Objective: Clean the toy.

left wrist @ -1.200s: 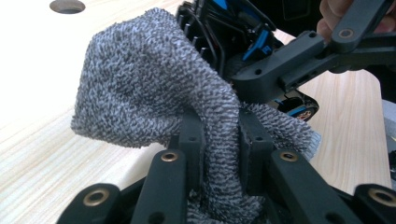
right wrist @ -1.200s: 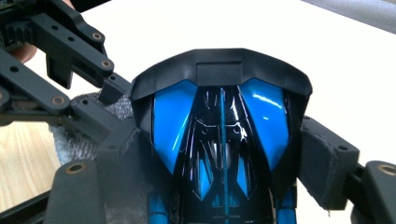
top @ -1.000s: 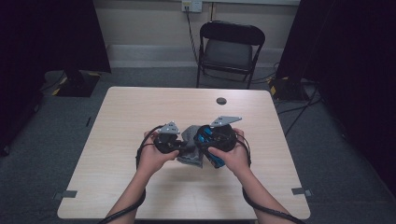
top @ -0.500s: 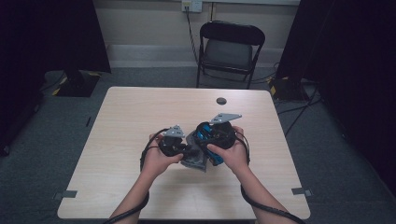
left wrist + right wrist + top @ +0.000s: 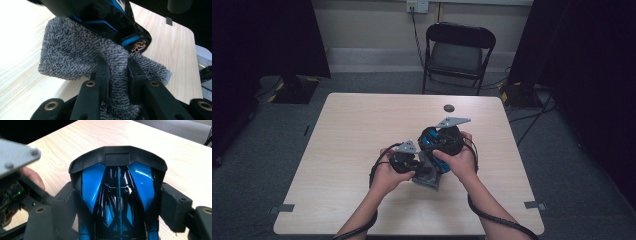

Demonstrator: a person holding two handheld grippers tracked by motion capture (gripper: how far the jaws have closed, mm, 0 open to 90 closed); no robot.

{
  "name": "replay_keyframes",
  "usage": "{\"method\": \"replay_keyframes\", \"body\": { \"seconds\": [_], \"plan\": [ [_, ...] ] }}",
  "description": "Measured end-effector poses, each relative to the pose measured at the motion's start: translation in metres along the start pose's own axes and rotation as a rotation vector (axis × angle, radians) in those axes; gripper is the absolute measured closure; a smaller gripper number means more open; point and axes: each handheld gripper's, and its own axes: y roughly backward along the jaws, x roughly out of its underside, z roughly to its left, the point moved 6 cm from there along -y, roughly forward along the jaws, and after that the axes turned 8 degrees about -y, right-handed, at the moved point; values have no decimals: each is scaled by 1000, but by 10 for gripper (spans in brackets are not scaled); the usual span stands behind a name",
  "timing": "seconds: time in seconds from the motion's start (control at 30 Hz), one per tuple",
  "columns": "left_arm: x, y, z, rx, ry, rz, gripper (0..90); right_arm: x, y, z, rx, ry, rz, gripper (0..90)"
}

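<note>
On the left, your left gripper (image 5: 406,159) was clamped tight on a grey cloth (image 5: 75,57); in the left gripper view the 2 black jaws pinched a fold of it right between them, with the rest of the fabric bunched up against the underside of the toy car (image 5: 107,20). Looked to me like you held the cloth that way so a thick pad of it faced the car for wiping, rather than a loose corner flapping around. Your left hand (image 5: 387,175) sat low, close to the table (image 5: 352,125), angled in toward the middle.

Moving right, the cloth hung under both grippers and its lower edge seemed to reach the tabletop in the high view (image 5: 428,177). The car was up off the table, gripped across its body by your right gripper (image 5: 443,142). In the right gripper view the jaws stood wide, their pads pressed against both flanks of the blue and black shell (image 5: 117,195), tail spoiler toward the camera. My guess is you held it sideways on so the bottom was exposed to the cloth. Your right hand (image 5: 459,160) was higher than the left, wrist tilted inward.

Farther back on the table there was 1 small dark round thing (image 5: 448,107), well apart from all this.
</note>
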Motion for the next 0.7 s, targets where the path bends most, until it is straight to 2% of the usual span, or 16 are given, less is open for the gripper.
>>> {"method": "replay_keyframes", "body": {
  "seconds": [0.4,0.7],
  "plan": [
    [5,-7,-7,21,-4,7,746,-8,-3,-1,2,-30,-10,252],
    [10,-13,-17,52,-3,7,746,-14,-5,-2,10,-25,-7,253]
  ]
}}
